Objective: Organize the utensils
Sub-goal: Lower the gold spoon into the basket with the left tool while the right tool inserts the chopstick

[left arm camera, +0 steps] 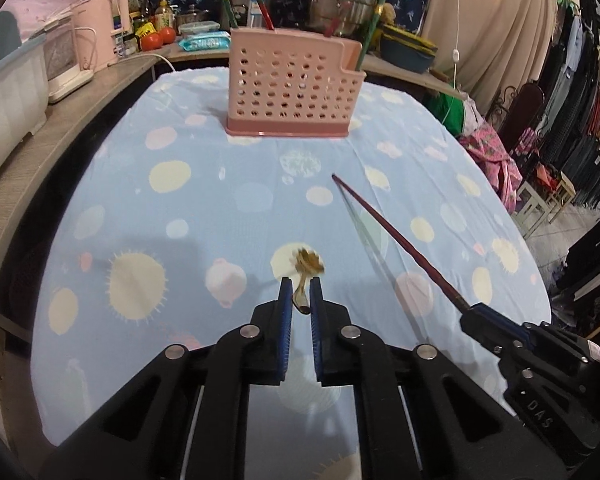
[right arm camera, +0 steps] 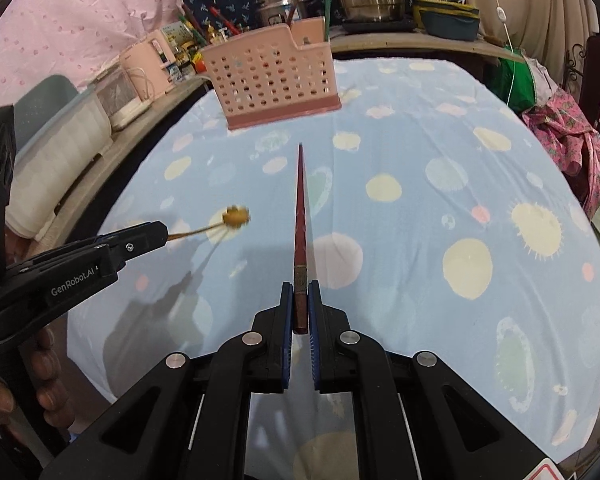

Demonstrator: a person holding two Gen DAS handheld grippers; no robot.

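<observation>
Left wrist view: mounted just behind the left gripper (left arm camera: pixel 301 294), looking forward and steeply down along its fingers, close above the spotted tablecloth (left arm camera: pixel 220 220). Right wrist view: the same mounting behind the right gripper (right arm camera: pixel 300 300), same downward tilt, close to the cloth. Both face the pink utensil holder (left arm camera: pixel 292 84) at the far end of the table and the cluttered shelf behind it. Each view catches the other gripper at its edge (fisheye bending throughout).

Amber flower-headed pick (left arm camera: pixel 309 266), dark red chopstick (right arm camera: pixel 301 216), both lifted, pink caddy (left arm camera: pixel 290 88) upright
</observation>
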